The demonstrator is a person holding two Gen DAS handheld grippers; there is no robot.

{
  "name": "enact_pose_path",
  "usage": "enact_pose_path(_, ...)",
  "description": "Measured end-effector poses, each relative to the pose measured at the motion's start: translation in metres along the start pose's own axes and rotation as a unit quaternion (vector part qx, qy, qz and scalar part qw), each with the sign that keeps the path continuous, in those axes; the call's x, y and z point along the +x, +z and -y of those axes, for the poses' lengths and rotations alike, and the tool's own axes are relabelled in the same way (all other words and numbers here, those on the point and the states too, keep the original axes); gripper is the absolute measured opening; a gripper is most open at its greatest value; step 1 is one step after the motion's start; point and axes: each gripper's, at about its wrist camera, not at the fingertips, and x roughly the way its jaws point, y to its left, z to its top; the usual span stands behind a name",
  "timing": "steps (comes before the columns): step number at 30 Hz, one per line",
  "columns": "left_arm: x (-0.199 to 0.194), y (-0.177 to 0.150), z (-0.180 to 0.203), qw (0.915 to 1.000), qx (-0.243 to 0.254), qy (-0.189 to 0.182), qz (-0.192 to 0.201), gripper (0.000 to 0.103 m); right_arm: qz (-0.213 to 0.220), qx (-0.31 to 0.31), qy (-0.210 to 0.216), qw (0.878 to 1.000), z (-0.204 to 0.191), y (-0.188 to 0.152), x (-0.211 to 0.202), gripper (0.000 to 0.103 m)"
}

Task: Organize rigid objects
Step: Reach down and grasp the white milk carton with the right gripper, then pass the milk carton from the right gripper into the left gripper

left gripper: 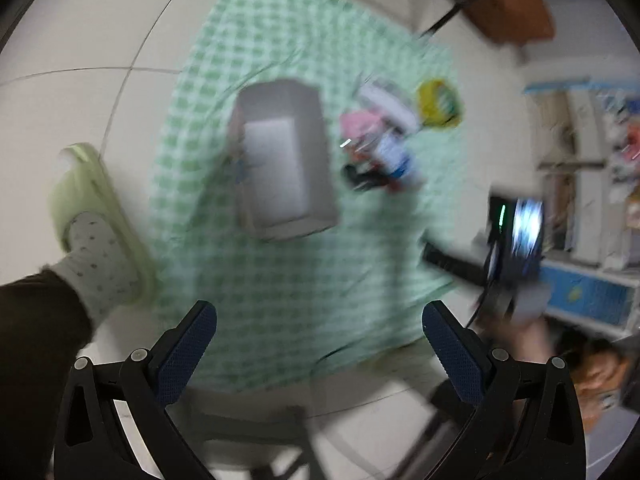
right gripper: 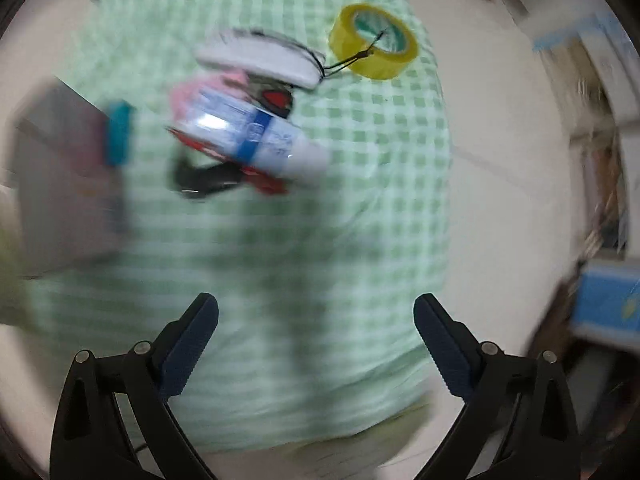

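Both views are blurred. A grey open box stands on a green checked cloth on the floor. To its right lies a pile: a white bottle with a blue band, a pink item, a red item, a black item, a white flat case and a yellow tape roll. My left gripper is open and empty, high above the cloth. My right gripper is open and empty above the cloth, short of the pile. The box shows at the left of the right wrist view.
A foot in a dotted sock and green slipper stands left of the cloth. The other gripper unit is at the right in the left wrist view. Shelves with blue boxes line the right side. White tiled floor surrounds the cloth.
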Motion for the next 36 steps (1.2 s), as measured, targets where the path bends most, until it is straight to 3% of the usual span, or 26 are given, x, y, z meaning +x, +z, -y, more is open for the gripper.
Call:
enact_pose_path(4,0.027,0.006,0.006,0.9932,0.068,0.094,-0.008,0.103,-0.002,-0.069,0.013,0.998,-0.009,0.038,0.030,0.099)
enact_pose_path(7,0.044,0.011,0.012,0.9859,0.101,0.132,-0.015,0.103,0.007,-0.118,0.009,0.993,-0.018,0.066,0.041,0.098)
enact_pose_path(10,0.059,0.010,0.011,0.9892,0.086,0.113,-0.035,0.103,0.001,-0.152,-0.008,0.988,-0.028,0.092,0.049,0.098)
enact_pose_path(13,0.069,0.009,0.010,0.9908,0.076,0.098,-0.054,0.103,-0.005,-0.186,0.013,0.982,-0.040,0.107,0.059,0.098)
enact_pose_path(14,0.069,0.008,0.010,0.9899,0.077,0.105,-0.055,0.103,-0.007,-0.197,0.019,0.980,-0.043,0.110,0.061,0.095)
enact_pose_path(15,0.070,0.007,0.011,0.9885,0.082,0.115,-0.055,0.103,-0.008,-0.210,0.032,0.977,-0.046,0.111,0.062,0.080)
enact_pose_path(16,0.073,0.007,0.012,0.9863,0.091,0.127,-0.054,0.103,-0.010,-0.226,0.056,0.972,-0.050,0.110,0.062,0.072)
enact_pose_path(17,0.073,0.006,0.015,0.9848,0.097,0.135,-0.051,0.103,-0.009,-0.237,0.058,0.970,-0.053,0.108,0.061,0.070)
enact_pose_path(21,0.071,0.005,0.025,0.9818,0.106,0.154,-0.035,0.103,0.014,-0.245,0.049,0.968,-0.050,0.090,0.048,0.056)
enact_pose_path(26,0.055,-0.005,0.036,0.9818,0.108,0.156,-0.011,0.103,-0.014,-0.157,0.142,0.977,-0.017,0.040,0.027,0.052)
enact_pose_path(32,0.047,-0.021,0.042,0.9808,0.118,0.155,-0.014,0.103,-0.074,-0.089,0.260,0.959,-0.006,-0.050,0.029,0.052)
enact_pose_path(36,0.062,-0.026,0.039,0.9781,0.111,0.172,-0.035,0.103,-0.088,-0.022,0.285,0.954,0.003,-0.091,0.046,0.052)
